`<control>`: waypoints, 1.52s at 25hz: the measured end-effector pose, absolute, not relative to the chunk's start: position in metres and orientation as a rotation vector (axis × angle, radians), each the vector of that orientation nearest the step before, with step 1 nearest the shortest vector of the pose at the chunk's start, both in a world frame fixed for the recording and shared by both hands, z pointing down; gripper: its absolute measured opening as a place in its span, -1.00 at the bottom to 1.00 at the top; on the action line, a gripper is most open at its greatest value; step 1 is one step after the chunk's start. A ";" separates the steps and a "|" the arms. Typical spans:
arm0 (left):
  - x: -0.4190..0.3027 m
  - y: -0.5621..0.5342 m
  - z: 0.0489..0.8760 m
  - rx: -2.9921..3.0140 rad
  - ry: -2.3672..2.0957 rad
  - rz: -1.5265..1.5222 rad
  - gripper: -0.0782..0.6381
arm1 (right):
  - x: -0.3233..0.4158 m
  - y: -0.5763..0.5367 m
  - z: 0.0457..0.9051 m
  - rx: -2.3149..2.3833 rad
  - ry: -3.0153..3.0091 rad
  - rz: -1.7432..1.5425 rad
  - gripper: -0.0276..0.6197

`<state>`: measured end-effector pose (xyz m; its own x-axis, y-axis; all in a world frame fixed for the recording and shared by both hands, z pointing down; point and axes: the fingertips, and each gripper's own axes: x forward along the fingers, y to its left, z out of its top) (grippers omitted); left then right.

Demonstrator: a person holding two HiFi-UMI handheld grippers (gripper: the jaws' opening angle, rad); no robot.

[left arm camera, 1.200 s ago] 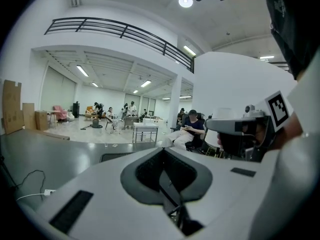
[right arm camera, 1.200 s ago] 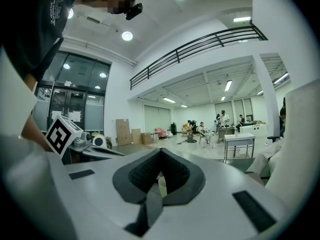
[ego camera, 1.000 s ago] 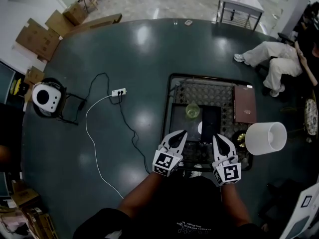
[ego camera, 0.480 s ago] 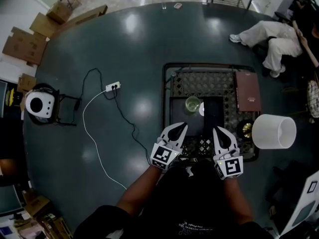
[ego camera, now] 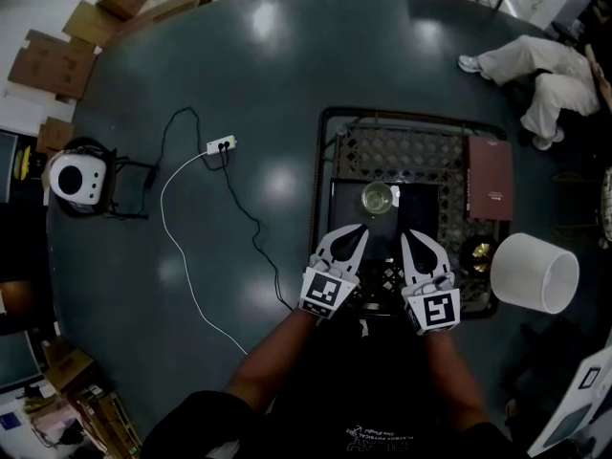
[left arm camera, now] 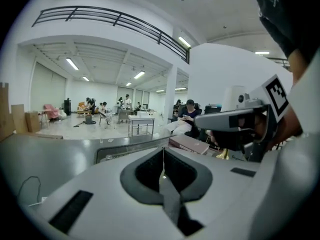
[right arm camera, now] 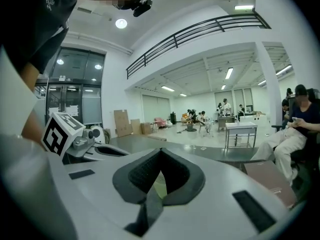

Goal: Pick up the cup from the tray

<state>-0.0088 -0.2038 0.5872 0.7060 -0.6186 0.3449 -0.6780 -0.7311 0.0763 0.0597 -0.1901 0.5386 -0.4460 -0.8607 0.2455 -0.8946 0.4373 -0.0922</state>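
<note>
A clear cup (ego camera: 377, 197) of greenish liquid stands on a dark slab (ego camera: 419, 220) inside the black wire tray (ego camera: 322, 189). In the head view my left gripper (ego camera: 360, 229) is shut and empty, its tip just short of the cup on the near left. My right gripper (ego camera: 407, 234) is shut and empty too, near and right of the cup. The left gripper view shows the left gripper (left arm camera: 163, 151) with jaws pressed together and the right gripper (left arm camera: 240, 120) beside it. In the right gripper view the right gripper (right arm camera: 160, 151) has its tips together, with a greenish patch showing below them.
A brown book (ego camera: 490, 178) lies at the tray's right end, and a brass object (ego camera: 478, 253) sits near a white cylinder (ego camera: 535, 272). A power strip (ego camera: 221, 145) with cables and a white device (ego camera: 75, 178) lie to the left. A seated person (ego camera: 535, 75) is at the far right.
Both grippers have moved forward over the tray's near edge, a little closer to the cup. Their jaws stay shut. The cup has not moved.
</note>
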 end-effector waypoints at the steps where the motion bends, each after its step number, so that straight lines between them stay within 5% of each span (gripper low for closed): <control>1: -0.009 -0.205 0.590 2.722 -1.069 0.472 -0.75 | 0.058 -0.193 0.541 1.544 -2.530 0.316 -0.92; 10: -0.001 -0.214 0.616 2.712 -1.072 0.591 -0.72 | 0.065 -0.198 0.574 1.510 -2.510 0.376 -0.92; 17: 0.006 -0.223 0.640 2.647 -1.099 0.623 0.00 | 0.076 -0.202 0.581 1.506 -2.493 0.381 -0.92; 26: 0.022 -0.244 0.668 2.642 -1.102 0.610 0.36 | 0.081 -0.211 0.581 1.503 -2.516 0.384 -0.92; 38: 0.037 -0.266 0.700 2.637 -1.048 0.656 0.43 | 0.073 -0.211 0.582 1.514 -2.547 0.404 -0.92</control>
<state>0.0367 -0.2656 0.6999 0.6442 -0.5921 0.4842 -0.6944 -0.7181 0.0457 0.0731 -0.2110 0.5816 -0.4787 -0.8373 0.2642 -0.8780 0.4537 -0.1527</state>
